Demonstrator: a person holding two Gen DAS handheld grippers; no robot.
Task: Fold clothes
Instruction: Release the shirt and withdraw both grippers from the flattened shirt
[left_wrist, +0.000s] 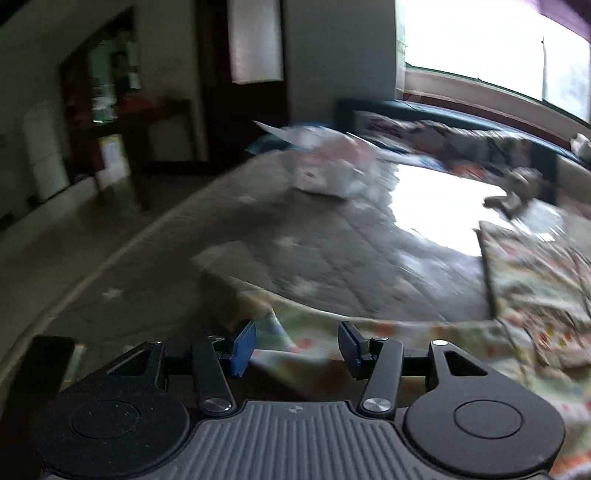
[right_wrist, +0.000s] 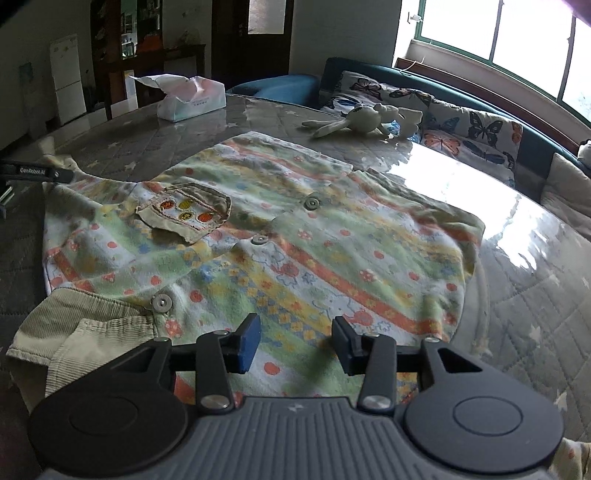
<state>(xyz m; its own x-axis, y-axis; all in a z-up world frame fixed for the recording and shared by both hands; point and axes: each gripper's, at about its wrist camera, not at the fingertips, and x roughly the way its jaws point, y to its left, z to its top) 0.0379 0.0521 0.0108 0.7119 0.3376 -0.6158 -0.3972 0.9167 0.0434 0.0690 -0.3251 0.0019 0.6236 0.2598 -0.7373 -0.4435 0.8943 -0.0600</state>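
Patterned kid's shirt (right_wrist: 266, 251) lies spread across the glass-topped table (right_wrist: 517, 258), front side up, 3 snap buttons showing, a chest pocket (right_wrist: 184, 214) w/ a curled flap. Corduroy collar (right_wrist: 74, 332) sits at the near-left edge. Right gripper (right_wrist: 295, 341) hangs low over the near part of the shirt, jaws wide, nothing btwn them. Left gripper (left_wrist: 297, 347) also wide & empty, above a bunched bit of the same fabric (left_wrist: 369, 339) at the shirt's left side; that view is blurred, so contact can't be called. Whether any fold is already in, hard to say from here: the far edge looks straight.

Handling, as a guess: light, soft, flannel-like cloth, limp, will drape & drag on the slick glass. Best grabbed at a hem corner or shoulder seam, pinching 1 layer only; corduroy collar is thicker, firmer. Tissue pack (right_wrist: 192, 98) & plush rabbit (right_wrist: 354, 122) sit well clear at the far side.
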